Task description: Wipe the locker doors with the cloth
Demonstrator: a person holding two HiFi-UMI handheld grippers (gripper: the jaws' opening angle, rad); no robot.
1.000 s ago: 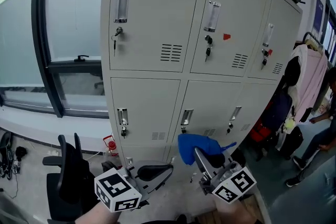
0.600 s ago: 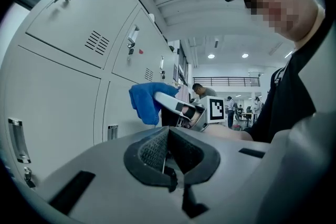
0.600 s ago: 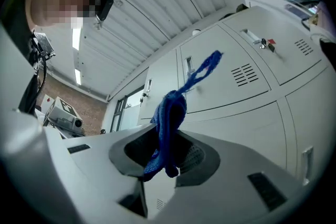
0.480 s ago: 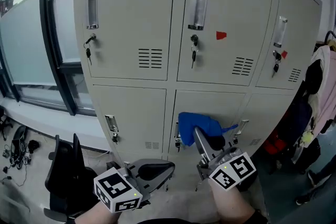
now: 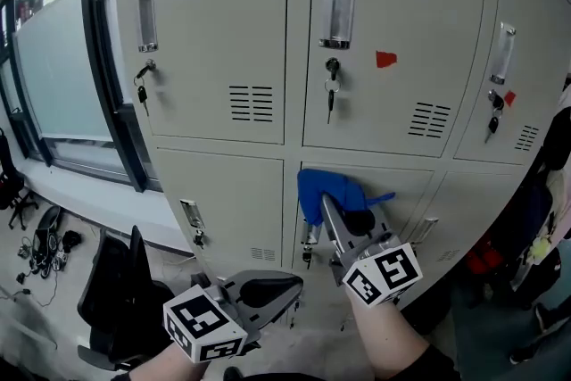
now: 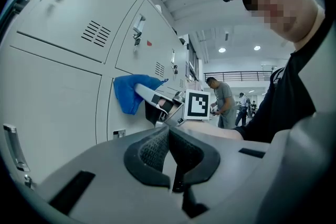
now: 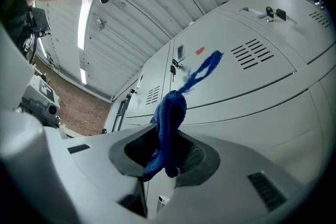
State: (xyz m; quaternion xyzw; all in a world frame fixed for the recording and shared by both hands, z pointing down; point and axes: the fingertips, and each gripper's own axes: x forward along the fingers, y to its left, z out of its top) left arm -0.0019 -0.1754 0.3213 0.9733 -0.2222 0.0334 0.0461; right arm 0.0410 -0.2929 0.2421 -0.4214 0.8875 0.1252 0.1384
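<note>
Jaws pressed together on nothing, the left gripper [image 5: 278, 288] hangs low, while to its right the right gripper [image 5: 326, 208] clamps the blue cloth [image 5: 323, 189], bunched roughly upright past its tips against a lower door [image 5: 406, 187], one loose strand pointing right.

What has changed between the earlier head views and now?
The right gripper has carried the blue cloth upward, from low on the lower middle locker door to that door's top edge, and the head view has drawn closer to it. Unchanged: the right gripper stays shut on the cloth, and the left gripper stays low, shut and empty.
</note>
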